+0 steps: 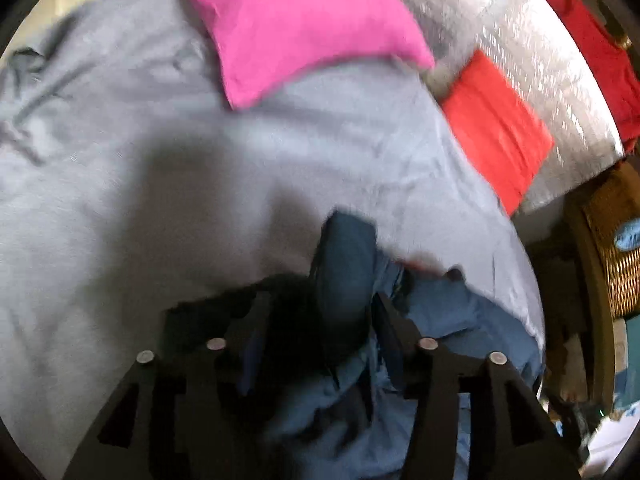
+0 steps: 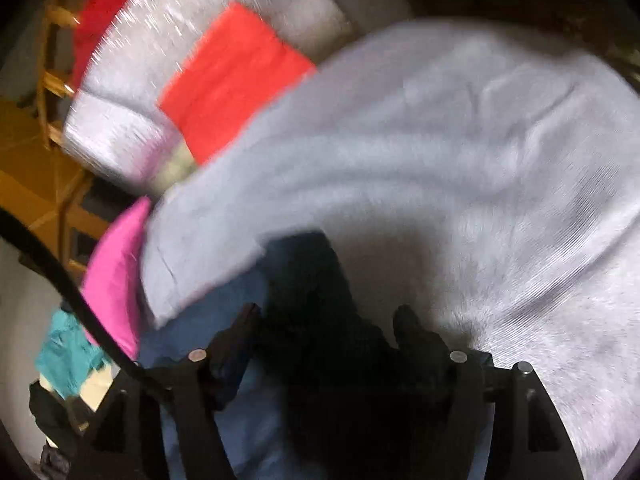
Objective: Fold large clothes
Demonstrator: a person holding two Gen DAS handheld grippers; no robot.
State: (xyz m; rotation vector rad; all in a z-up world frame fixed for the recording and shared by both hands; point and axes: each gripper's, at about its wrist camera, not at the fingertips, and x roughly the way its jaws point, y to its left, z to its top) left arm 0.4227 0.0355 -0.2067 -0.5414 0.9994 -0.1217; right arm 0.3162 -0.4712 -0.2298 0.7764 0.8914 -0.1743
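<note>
Blue denim garment [image 1: 432, 312] pinched in both grippers over a pale grey bedsheet [image 1: 120, 184].
Left gripper [image 1: 320, 312] and right gripper [image 2: 324, 320] each have jaws clamped on its bunched cloth.

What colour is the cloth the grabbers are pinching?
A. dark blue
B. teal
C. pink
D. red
A: dark blue cloth bunches between the fingers of the left gripper, and the right gripper has blue cloth there too; the pink piece lies apart on the grey sheet.
</note>
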